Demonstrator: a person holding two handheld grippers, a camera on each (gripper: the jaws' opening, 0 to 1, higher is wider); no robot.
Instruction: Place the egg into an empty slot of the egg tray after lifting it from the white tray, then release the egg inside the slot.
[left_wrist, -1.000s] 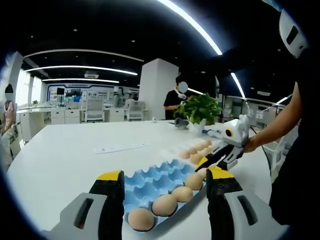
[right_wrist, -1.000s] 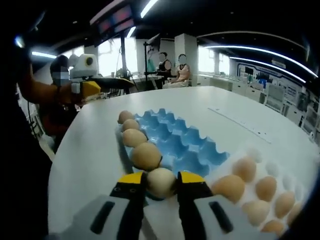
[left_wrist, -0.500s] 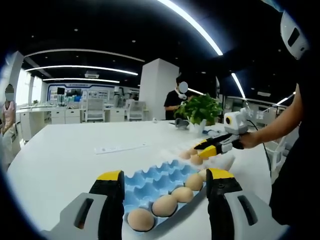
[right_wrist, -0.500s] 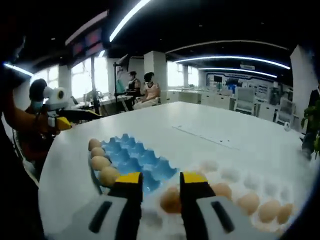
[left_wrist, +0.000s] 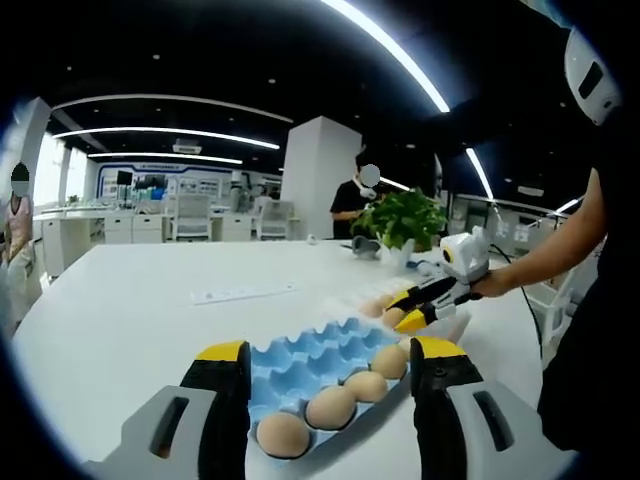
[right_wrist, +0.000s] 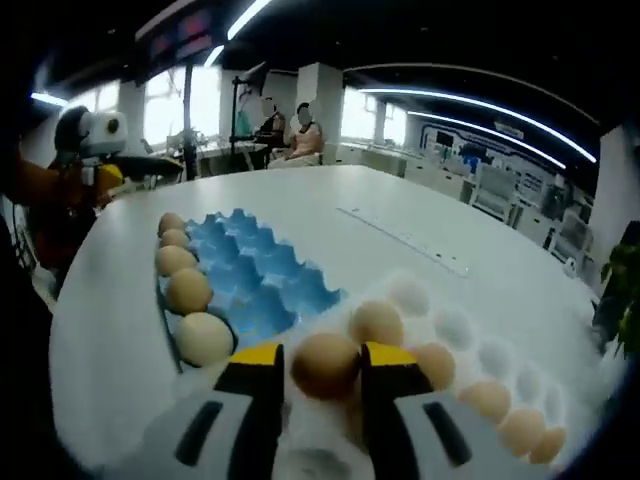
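We see a broad white round table (left_wrist: 130, 310) carrying a blue moulded egg tray (right_wrist: 250, 285) with five eggs in a row along its near edge, and just beside it a white plastic tray (right_wrist: 470, 350) with brown eggs in its cups. Our right gripper (right_wrist: 322, 372) has its yellow-tipped jaws closed on a brown egg (right_wrist: 325, 365), held over the white tray. Our left gripper (left_wrist: 325, 400) hangs over the blue tray's near end with jaws wide apart, gripping nothing
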